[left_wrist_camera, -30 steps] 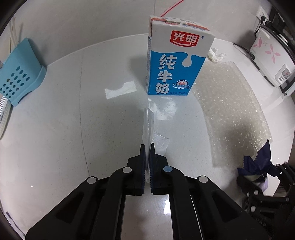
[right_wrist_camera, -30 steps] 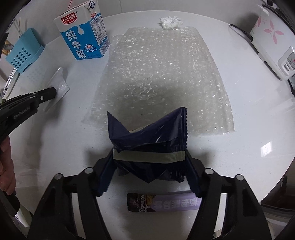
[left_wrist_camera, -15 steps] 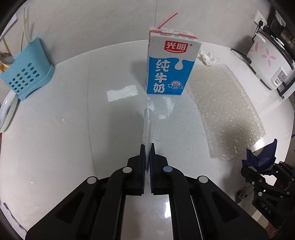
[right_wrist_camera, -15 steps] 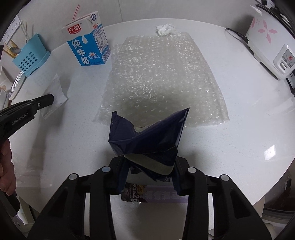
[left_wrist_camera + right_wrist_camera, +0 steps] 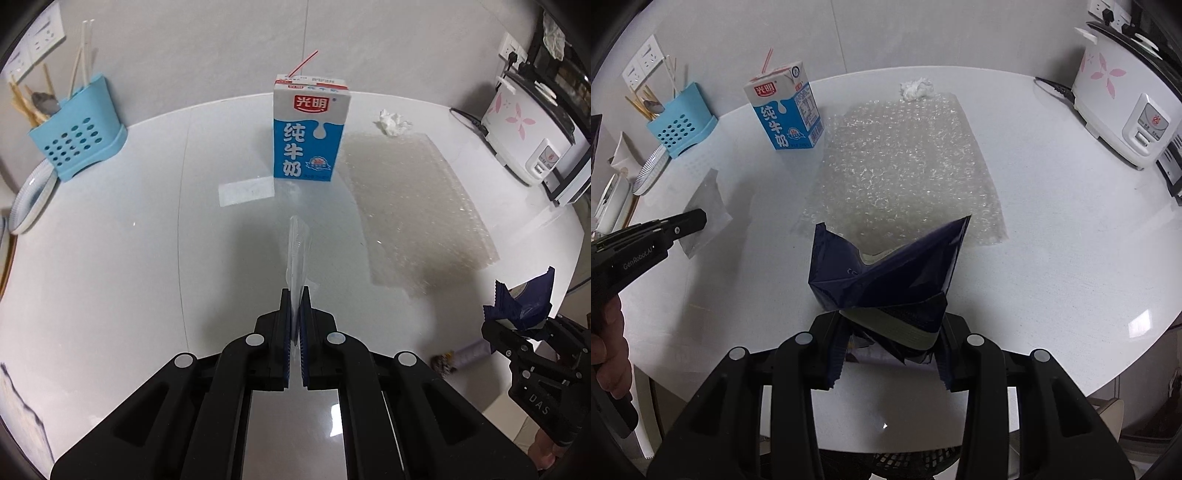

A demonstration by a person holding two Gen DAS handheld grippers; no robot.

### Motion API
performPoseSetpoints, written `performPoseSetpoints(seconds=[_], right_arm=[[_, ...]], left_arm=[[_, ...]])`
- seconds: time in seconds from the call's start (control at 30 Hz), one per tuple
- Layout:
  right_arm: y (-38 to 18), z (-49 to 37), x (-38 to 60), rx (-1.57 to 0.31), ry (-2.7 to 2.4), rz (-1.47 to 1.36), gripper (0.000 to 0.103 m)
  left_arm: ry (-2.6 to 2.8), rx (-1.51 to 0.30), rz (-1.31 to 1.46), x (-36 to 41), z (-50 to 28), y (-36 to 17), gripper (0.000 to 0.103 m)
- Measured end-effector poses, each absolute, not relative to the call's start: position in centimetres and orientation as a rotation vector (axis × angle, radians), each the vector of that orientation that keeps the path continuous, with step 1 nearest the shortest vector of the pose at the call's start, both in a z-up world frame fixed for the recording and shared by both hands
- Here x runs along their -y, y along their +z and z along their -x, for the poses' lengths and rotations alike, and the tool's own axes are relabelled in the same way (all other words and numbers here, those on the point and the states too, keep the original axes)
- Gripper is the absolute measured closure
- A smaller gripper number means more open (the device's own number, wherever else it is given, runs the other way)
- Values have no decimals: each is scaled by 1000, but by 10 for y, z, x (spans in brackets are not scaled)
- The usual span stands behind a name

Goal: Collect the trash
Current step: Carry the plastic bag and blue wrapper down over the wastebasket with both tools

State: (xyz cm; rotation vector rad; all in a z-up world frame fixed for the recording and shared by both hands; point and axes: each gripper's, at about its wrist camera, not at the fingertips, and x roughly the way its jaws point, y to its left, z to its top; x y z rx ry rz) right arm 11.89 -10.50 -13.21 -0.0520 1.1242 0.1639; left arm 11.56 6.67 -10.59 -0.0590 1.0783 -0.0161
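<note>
Left wrist view: the left claw (image 5: 294, 295), at lower centre, is clamped on the bottom edge of a clear plastic wrapper (image 5: 297, 254) that stands edge-on above the white counter (image 5: 110, 277); such film is probably near weightless, limp and slippery, so an edge pinch suits it. A milk carton (image 5: 309, 129) stands at upper centre

Right wrist view: the right claw (image 5: 886, 325), narrowed, squeezes a dark blue snack bag (image 5: 886, 266) at centre frame; it looks light and crushable, best gripped across the crumpled base
</note>
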Motion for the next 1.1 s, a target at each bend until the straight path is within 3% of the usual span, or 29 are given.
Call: performPoseSetpoints(seconds=[0.67,1.1], right_arm=[[-109,-26,159,-1069,268,78,66],[-119,37,185,-1070,322,115,66]], left_arm=[[30,-1029,103,-2,4,-83,100],[51,-1058,109,43,84,-107,100]])
